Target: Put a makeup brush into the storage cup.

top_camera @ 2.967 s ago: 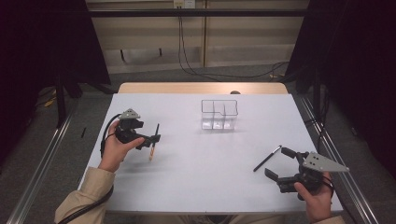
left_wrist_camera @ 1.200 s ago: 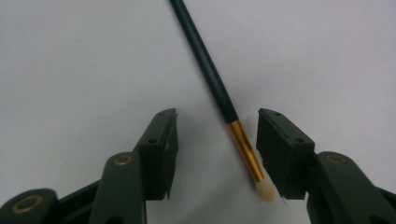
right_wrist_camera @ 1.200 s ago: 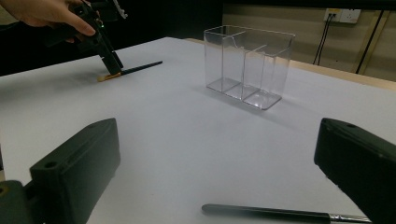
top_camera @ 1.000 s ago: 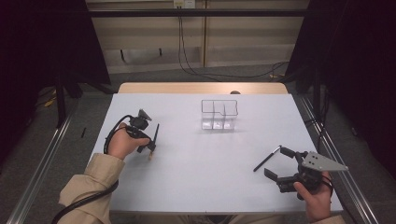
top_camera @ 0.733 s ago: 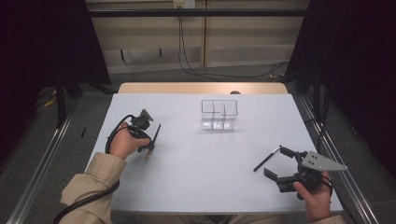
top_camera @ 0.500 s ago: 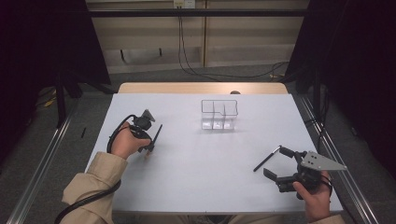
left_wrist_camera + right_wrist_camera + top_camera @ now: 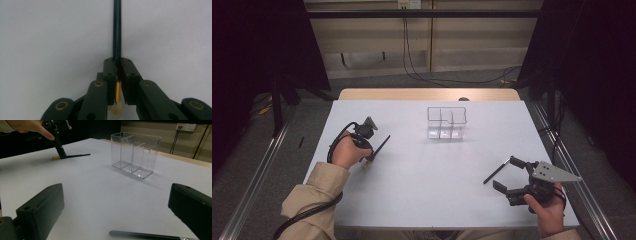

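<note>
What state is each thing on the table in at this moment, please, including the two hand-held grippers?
Left hand-held gripper: jaws have just been closing, now shut on the black brush.
Black brush: lying flat on the table, clamped near its gold ferrule.
Right hand-held gripper: open, holding nothing.
Second brush: lying loose on the table, by the right jaws.
Clear organiser: upright, compartments empty.

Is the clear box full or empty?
Empty: through the clear box and its compartments you see just table; both brushes lie outside.
</note>
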